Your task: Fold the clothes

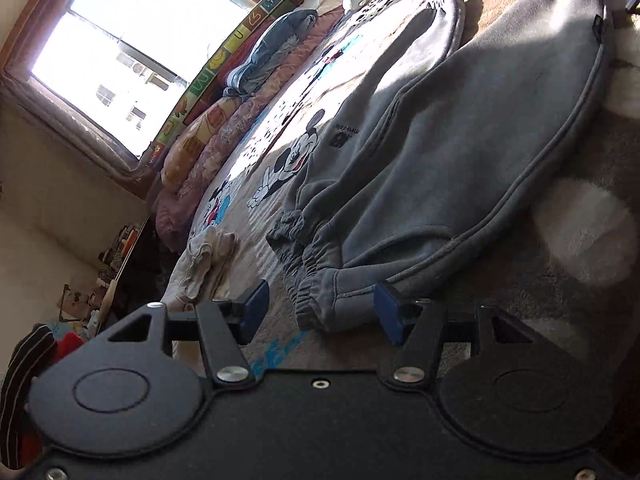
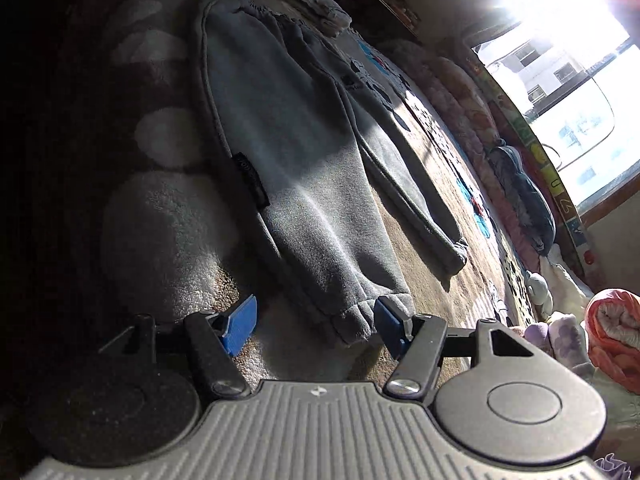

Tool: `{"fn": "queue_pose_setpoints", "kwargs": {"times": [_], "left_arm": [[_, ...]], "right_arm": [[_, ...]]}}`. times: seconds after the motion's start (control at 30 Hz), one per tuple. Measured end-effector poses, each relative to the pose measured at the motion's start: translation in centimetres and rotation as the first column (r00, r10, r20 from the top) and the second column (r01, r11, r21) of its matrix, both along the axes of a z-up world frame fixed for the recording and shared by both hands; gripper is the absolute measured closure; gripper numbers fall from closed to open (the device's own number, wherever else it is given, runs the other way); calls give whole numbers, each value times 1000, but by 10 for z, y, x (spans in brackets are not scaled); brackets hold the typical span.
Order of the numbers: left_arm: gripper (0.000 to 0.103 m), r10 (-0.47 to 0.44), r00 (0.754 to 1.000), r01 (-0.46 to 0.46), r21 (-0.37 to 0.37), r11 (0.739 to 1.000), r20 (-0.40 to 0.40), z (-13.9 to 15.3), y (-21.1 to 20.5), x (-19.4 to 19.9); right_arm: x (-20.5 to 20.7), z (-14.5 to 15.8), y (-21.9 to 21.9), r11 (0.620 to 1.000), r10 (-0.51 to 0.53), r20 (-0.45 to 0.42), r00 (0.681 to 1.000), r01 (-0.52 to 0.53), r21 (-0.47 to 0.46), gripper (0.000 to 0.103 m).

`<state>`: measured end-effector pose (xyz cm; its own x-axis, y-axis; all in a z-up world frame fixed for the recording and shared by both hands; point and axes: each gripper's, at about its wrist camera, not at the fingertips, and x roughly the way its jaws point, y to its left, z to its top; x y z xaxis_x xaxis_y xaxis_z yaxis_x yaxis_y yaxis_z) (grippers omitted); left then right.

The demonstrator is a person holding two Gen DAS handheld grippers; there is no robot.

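Grey sweatpants (image 1: 460,152) lie flat on the bed, legs side by side. In the left wrist view the elastic waistband (image 1: 316,304) lies between the blue pads of my left gripper (image 1: 320,310), which stands open around it. In the right wrist view the same sweatpants (image 2: 304,152) stretch away, and the near leg cuff (image 2: 356,320) lies between the blue pads of my right gripper (image 2: 316,320), also open. The second leg cuff (image 2: 456,256) rests farther right. A dark label (image 2: 250,178) sits on the pants' left seam.
A cartoon-print blanket (image 1: 280,160) covers the bed. Rolled quilts and a folded blue garment (image 1: 276,56) line the window side. A pale small garment (image 1: 208,256) lies near the waistband. An orange-pink bundle (image 2: 616,328) sits at the far right.
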<state>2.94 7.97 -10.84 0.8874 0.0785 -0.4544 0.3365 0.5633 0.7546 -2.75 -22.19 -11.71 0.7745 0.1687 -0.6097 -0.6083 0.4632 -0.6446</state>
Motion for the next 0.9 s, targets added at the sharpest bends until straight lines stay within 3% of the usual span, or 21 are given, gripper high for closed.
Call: {"fn": "queue_pose_setpoints", "kwargs": {"times": [0.2,0.37,0.6,0.67,0.77,0.8,0.87,0.9], "left_arm": [[45,-18,1000,19,109,994,-12,-28,4,3],[45,-64,998,57,221,974,27,-52,8,5],[45,-169,983,140,281,949,79,-59,14,14],[45,-210,974,176,301,937,85,-59,16,17],[45,-246,966,209,317,925,80,-57,19,20],[46,-251,965,216,316,924,74,-56,19,21],[64,-244,968,214,313,925,59,-52,18,24],[75,-234,971,210,276,938,57,-47,18,25]], "right_arm": [[-4,-26,9,990,71,98,993,-58,-128,40],[-1,-32,13,981,91,169,981,-60,-182,41],[-11,-43,9,981,111,265,958,-64,-182,48],[-11,-42,5,985,106,258,960,-66,-160,51],[-5,-33,0,994,76,197,977,-58,-95,66],[-2,-29,-2,996,63,178,982,-53,-66,67],[4,-18,-7,999,38,140,989,-38,-3,72],[7,-10,-11,999,23,125,992,-27,36,73]]}}
